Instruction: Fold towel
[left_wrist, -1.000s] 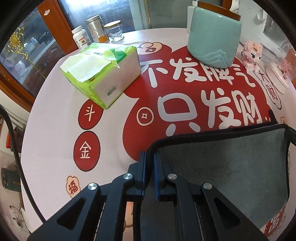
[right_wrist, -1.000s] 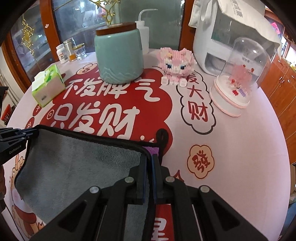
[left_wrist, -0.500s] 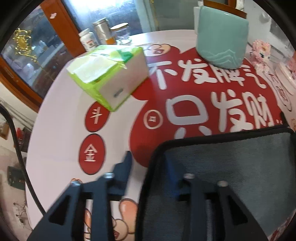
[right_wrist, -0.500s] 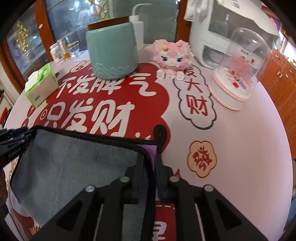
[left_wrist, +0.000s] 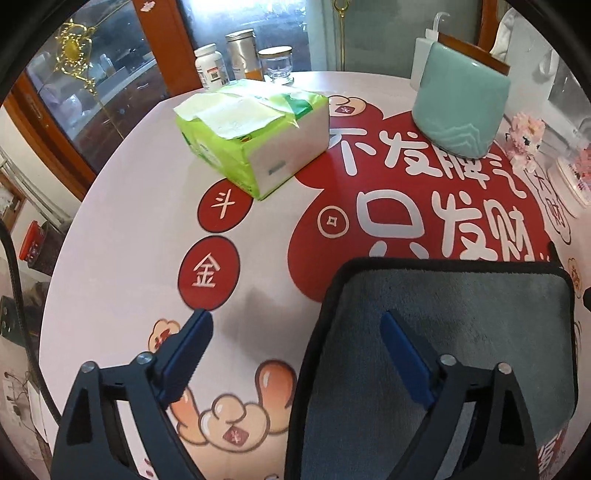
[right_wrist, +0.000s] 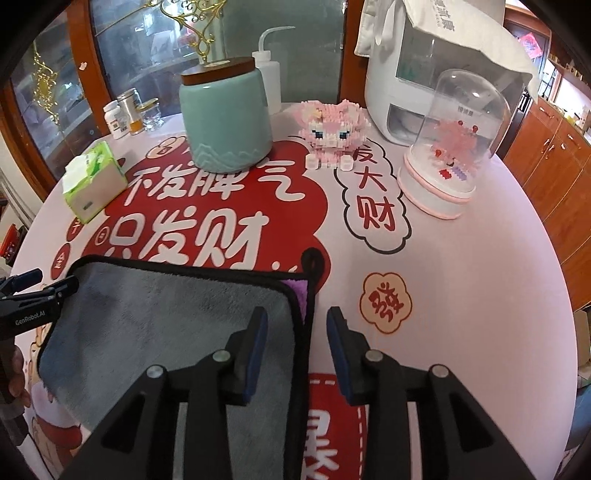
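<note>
A grey towel (left_wrist: 461, 332) with black trim lies folded flat on the round table; it also shows in the right wrist view (right_wrist: 166, 325), with a purple underside and a black hanging loop at its far right corner. My left gripper (left_wrist: 295, 321) is open wide and empty, straddling the towel's left edge. My right gripper (right_wrist: 297, 317) is open and empty, straddling the towel's right edge. The left gripper's fingers (right_wrist: 40, 288) also show at the towel's far left corner in the right wrist view.
A green tissue pack (left_wrist: 255, 133) and a teal jar (left_wrist: 461, 107) stand beyond the towel. Small bottles (left_wrist: 240, 59) stand at the far edge. A pink block toy (right_wrist: 332, 127), a domed ornament (right_wrist: 448, 147) and a white appliance (right_wrist: 424, 66) stand at the right.
Both grippers were shut on the towel's far corners; both have opened and let go, and the towel now lies flat on the table.
</note>
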